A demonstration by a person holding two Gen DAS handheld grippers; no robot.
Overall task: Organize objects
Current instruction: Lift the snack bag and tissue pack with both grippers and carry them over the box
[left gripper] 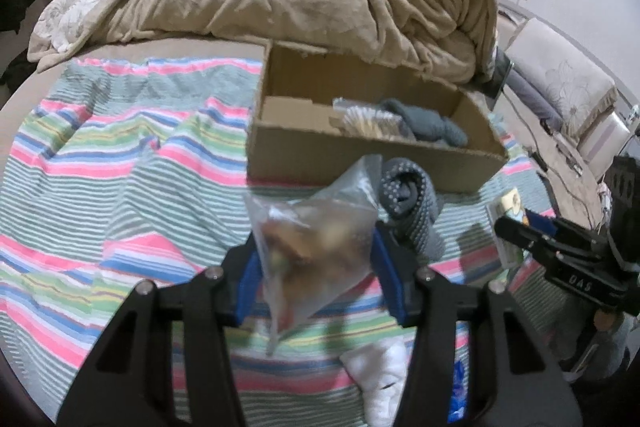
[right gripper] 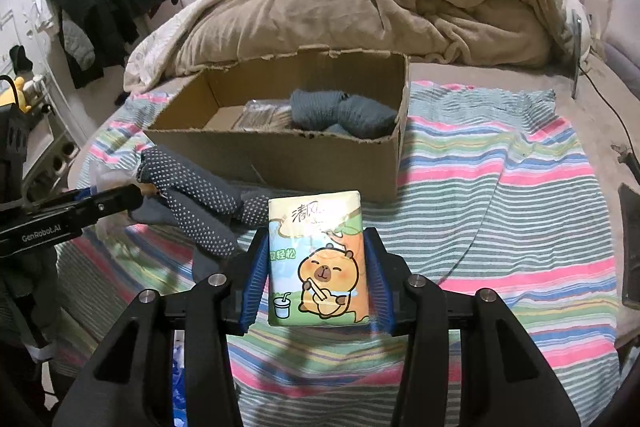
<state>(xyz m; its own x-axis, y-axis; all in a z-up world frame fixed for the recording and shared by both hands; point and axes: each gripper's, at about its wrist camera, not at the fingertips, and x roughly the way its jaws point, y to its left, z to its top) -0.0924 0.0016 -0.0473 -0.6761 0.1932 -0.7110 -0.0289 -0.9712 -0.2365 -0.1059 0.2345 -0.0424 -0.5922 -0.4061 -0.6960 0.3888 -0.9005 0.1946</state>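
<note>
Left wrist: left tongs (left gripper: 316,263) clamp bag (left gripper: 316,239), lifted over bed, near box (left gripper: 360,151); limp, slick, best held by its bulk | Right wrist: right tongs (right gripper: 316,275) clamp tissue pack (right gripper: 316,259) by long sides; light, squashy, facing box (right gripper: 288,151).

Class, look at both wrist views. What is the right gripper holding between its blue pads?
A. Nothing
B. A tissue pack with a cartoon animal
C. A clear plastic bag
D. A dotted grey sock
B: the right gripper is shut on the tissue pack, while the clear plastic bag sits in the left gripper.
</note>
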